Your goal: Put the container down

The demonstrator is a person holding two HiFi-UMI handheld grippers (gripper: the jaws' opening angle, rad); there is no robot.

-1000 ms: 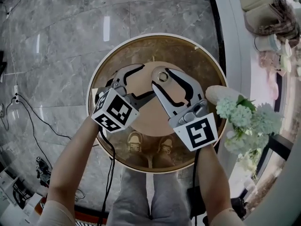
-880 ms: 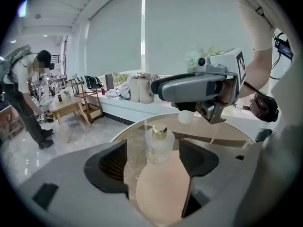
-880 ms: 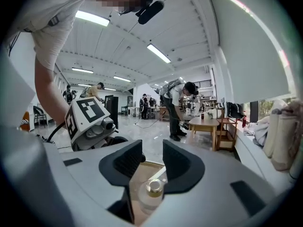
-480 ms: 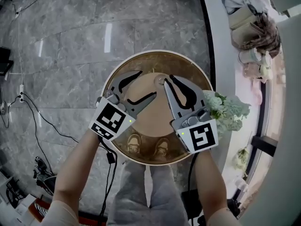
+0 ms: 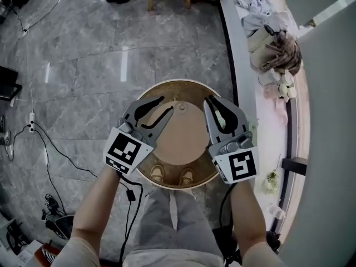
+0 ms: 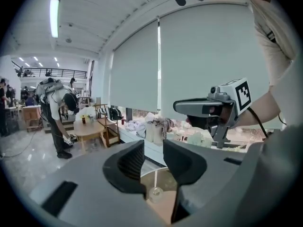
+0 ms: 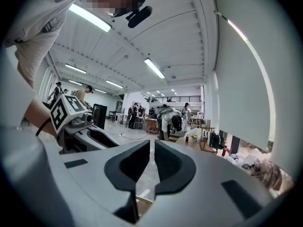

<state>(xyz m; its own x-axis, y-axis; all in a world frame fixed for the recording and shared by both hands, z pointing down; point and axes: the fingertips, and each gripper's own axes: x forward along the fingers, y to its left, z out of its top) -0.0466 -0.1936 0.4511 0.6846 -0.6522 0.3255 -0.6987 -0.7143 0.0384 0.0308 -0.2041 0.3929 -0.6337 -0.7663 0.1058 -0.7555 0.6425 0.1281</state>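
The empty left gripper (image 5: 166,105) and empty right gripper (image 5: 212,103) hang over the round brown see-through container (image 5: 181,142), left jaws closing with a gap, right jaws closing, nearly together.

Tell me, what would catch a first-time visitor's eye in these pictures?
The big round amber container fills the centre of the head view. It is see-through enough that the person's shoes show beneath it. Over it hang the left gripper and the right gripper, each carrying a black-and-white marker cube. Their jaws are closing with nothing visibly gripped between them.
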